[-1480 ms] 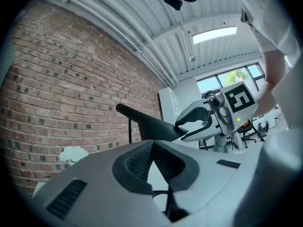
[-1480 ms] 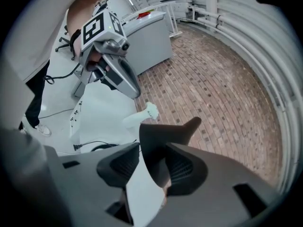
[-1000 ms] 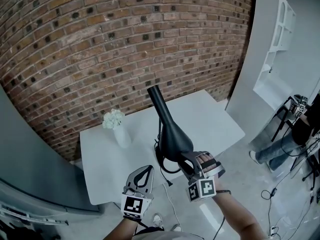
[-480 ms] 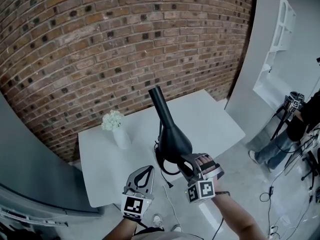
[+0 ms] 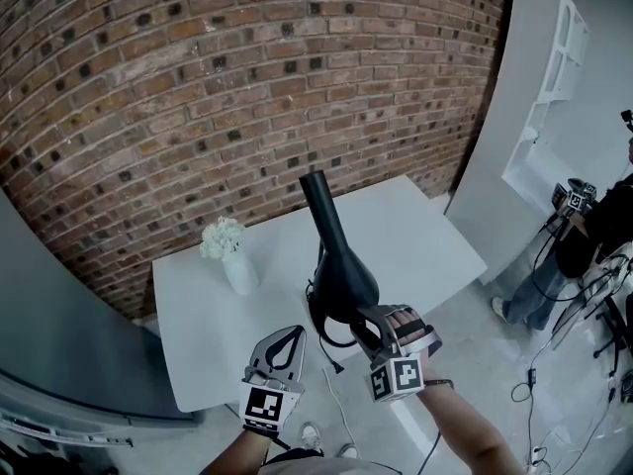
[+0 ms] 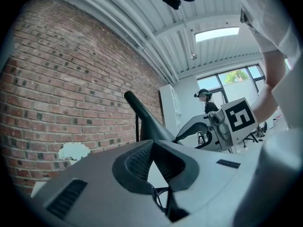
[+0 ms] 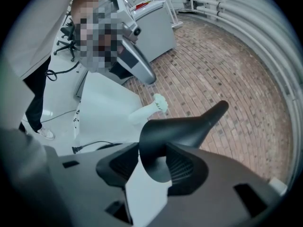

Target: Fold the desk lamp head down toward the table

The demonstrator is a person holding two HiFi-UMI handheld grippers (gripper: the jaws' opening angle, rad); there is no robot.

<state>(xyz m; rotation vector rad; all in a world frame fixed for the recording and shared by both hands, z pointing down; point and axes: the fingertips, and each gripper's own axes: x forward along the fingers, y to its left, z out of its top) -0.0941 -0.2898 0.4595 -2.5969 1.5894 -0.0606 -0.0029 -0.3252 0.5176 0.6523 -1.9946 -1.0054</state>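
Near the front edge of the white table (image 5: 425,236) in the head view, the black cone-shaped desk lamp head (image 5: 341,265) rises toward 12 o'clock, with the right gripper (image 5: 364,315) at its 5 o'clock rim, probably for leverage. The left gripper view shows the left gripper (image 6: 154,142) pinched closed, empty and idle. In the right gripper view, its jaws have just been opening and loosely bracket that rim.

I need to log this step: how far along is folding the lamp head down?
Done: the right gripper is at the lamp head, its wide rim between the jaws. In hand: those jaws have just been opening and are not clamped, so no grip shows. Left: the head stands steeply, narrow end high above the table, so the fold looks not yet done. The left gripper hangs shut and empty nearby.
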